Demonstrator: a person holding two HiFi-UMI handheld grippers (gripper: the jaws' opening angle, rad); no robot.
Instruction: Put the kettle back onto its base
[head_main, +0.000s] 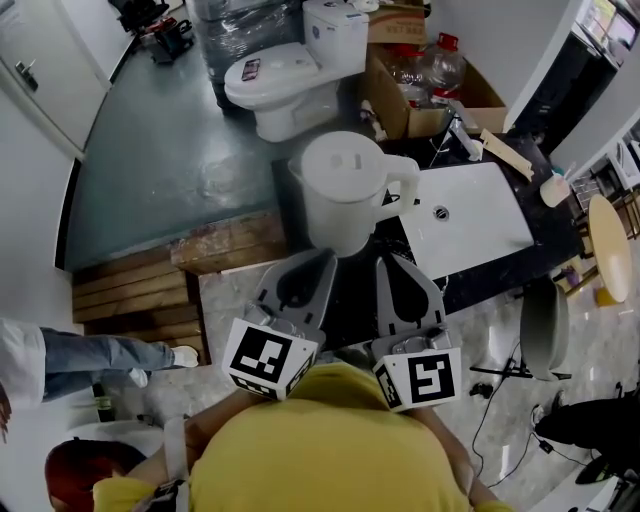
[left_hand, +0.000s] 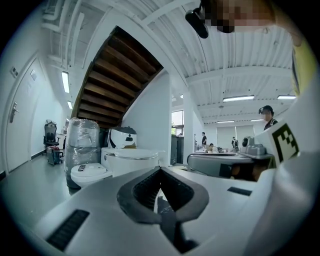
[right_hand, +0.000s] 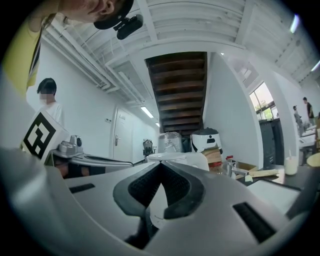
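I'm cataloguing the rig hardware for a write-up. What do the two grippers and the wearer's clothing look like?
The left gripper and right gripper match: pale grey shells, black ribbed pads around a teardrop-shaped gap. At the back of each sits a white cube with black square markers, the left cube and right cube. No cables show. The person wears a yellow top.

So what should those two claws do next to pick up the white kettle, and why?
Probably open the right gripper: its jaws are together with nothing between them, and the kettle stands just ahead, untouched, its handle turned toward that side. The left gripper is shut as well.
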